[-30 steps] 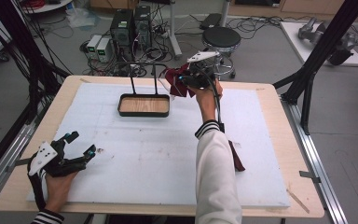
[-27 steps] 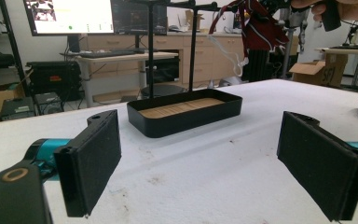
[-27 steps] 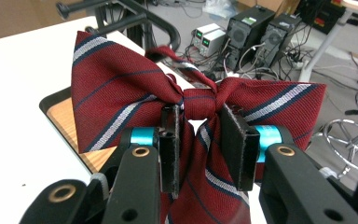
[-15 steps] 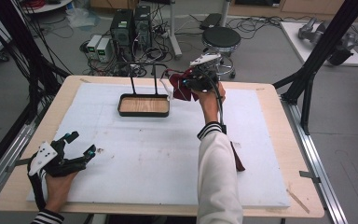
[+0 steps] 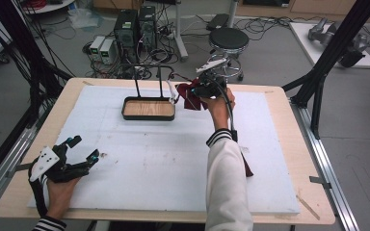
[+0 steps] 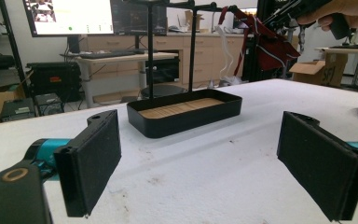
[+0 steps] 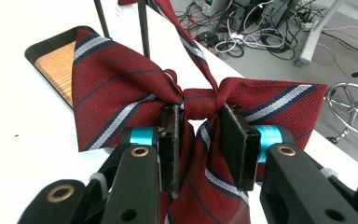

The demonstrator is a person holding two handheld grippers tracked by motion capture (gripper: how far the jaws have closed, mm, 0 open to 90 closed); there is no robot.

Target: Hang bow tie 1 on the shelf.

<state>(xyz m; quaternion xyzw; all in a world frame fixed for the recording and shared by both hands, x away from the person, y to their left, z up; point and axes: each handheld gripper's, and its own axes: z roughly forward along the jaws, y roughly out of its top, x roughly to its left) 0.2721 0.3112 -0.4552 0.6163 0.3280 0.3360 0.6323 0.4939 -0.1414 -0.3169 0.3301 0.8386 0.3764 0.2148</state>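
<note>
Bow tie sits clamped in my right gripper, the pads pinching the cloth just below the knot, because that is the firmest spot to carry it by while its strap loops up to the bar of the stand. I hold it up beside the stand's right post, above the far edge of the surface, so the strap can hang on the bar, I judge. My left gripper rests low at the near left corner with its jaws wide apart and nothing between them, out of the way.

Right hand-held gripper holds red bow tie beside rack.
</note>
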